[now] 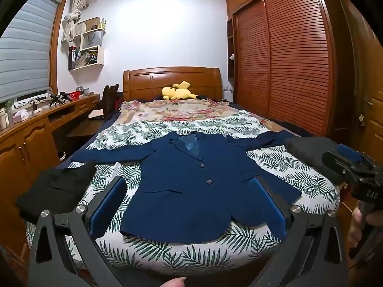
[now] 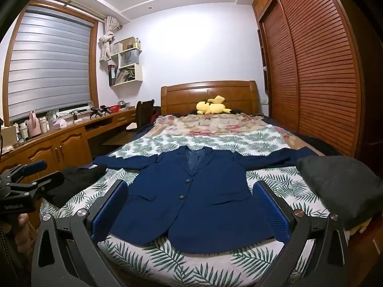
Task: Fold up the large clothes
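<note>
While both tools hang wide open and empty, a navy blazer lies flat on the bed.

Left tool (image 1: 189,203) and right tool (image 2: 191,205) each frame the navy blazer (image 1: 191,186) between spread blue pads (image 2: 270,205), touching nothing. The blazer is buttoned, front up, sleeves stretched out to both sides on the leaf-print sheet (image 1: 287,167). Left of the blazer lies a black garment (image 1: 55,191); right of it, a dark grey garment (image 2: 335,184). Beyond the blazer, near the headboard (image 1: 172,79), rests a yellow plush toy (image 1: 178,91).
</note>
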Demonstrator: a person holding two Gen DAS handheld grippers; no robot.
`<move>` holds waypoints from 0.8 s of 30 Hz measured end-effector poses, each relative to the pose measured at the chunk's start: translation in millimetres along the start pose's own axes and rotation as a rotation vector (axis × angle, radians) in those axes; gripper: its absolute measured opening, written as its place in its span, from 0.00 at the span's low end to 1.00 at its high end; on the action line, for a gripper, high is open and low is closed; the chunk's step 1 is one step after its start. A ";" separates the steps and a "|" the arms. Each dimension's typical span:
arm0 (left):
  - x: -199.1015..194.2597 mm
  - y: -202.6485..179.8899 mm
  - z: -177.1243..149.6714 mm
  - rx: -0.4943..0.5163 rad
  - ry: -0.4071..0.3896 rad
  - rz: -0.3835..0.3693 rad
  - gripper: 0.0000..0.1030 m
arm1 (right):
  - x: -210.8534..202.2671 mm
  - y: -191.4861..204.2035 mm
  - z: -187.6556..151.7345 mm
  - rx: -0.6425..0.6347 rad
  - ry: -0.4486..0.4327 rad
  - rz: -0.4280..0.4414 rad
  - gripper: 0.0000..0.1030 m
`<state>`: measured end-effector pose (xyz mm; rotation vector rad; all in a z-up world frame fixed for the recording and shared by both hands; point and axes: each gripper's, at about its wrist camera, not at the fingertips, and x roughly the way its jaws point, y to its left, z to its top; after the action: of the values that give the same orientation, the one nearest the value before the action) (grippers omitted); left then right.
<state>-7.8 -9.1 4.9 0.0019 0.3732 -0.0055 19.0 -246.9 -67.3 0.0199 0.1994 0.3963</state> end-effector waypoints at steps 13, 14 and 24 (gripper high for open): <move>1.2 1.3 -2.1 -0.003 0.000 -0.002 1.00 | 0.6 0.0 0.9 0.000 0.007 0.004 1.00; 1.1 2.0 -1.8 -0.004 0.000 -0.002 1.00 | 0.5 -0.2 0.7 0.000 0.007 0.007 1.00; -0.1 -1.0 -3.0 -0.003 -0.007 -0.005 1.00 | -1.5 -0.1 1.4 0.000 0.004 0.007 1.00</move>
<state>-9.0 -10.1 2.2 -0.0023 0.3661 -0.0098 17.9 -247.6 -65.7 0.0204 0.2029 0.4036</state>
